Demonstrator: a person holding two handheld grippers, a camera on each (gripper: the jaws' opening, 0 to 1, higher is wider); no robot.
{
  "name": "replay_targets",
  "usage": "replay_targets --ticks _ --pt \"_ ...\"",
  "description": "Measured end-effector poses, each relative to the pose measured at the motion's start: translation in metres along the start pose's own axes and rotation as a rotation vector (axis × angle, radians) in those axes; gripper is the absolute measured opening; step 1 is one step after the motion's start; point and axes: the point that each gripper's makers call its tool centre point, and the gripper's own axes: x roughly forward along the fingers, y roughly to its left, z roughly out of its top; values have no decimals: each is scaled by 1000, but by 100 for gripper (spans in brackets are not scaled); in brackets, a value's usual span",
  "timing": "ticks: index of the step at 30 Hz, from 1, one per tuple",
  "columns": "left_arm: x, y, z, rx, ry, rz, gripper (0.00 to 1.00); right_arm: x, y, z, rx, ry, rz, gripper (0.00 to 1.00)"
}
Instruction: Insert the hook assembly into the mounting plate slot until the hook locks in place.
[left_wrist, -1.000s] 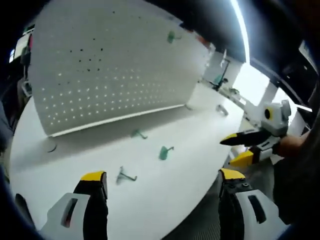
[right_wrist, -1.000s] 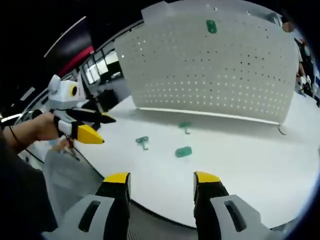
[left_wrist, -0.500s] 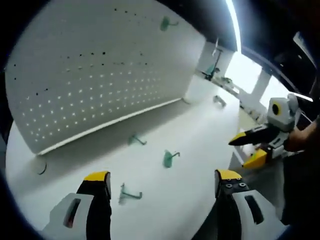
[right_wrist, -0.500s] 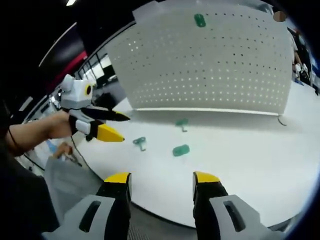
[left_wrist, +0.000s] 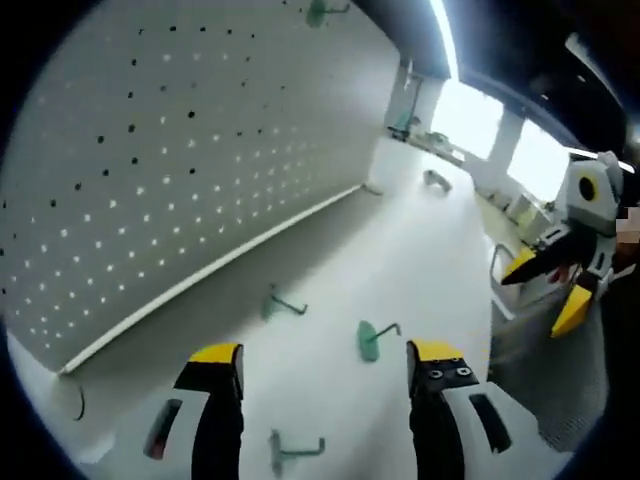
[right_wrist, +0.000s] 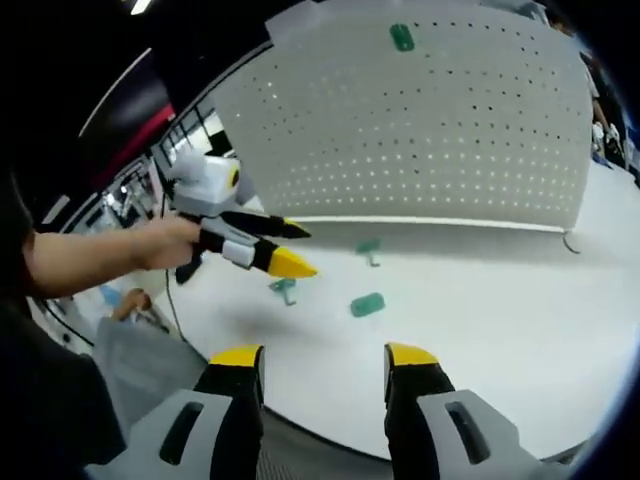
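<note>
Hovering with jaws apart and empty over the white surface (left_wrist: 420, 260), the left claw (left_wrist: 322, 362) risks nudging the green hook (left_wrist: 369, 340) lying just ahead instead of straddling it, while the right claw (right_wrist: 318, 362) also gapes empty, facing the pegboard (right_wrist: 430, 130).

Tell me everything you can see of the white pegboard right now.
The white pegboard is a large perforated panel with even rows of small holes, looking like painted metal or plastic. It stands upright on the white table, its lower edge meeting the tabletop. One green hook hangs near its top. Neither set of tongs touches it.
</note>
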Motion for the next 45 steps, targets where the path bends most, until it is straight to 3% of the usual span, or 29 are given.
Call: replay_targets --ticks 9,13,17,22,27,41,43,45 --pt "24 26 6 22 30 27 68 5 1 -5 27 15 5 47" --pt "40 29 9 50 39 5 56 8 0 -12 29 40 12 47" --pt "53 31 4 64 66 -4 51 7 -4 -12 28 43 8 47" --pt "64 37 3 71 77 25 42 7 -11 -13 62 35 -16 47" --pt "72 44 4 71 81 44 31 7 -12 -14 67 37 -21 46" --pt "80 53 5 127 126 52 17 4 -24 -9 86 5 -50 40" --pt "81 49 3 135 143 29 8 4 -24 -8 91 2 -51 40" --pt "82 47 3 175 155 18 7 4 -25 -9 90 5 -52 40"
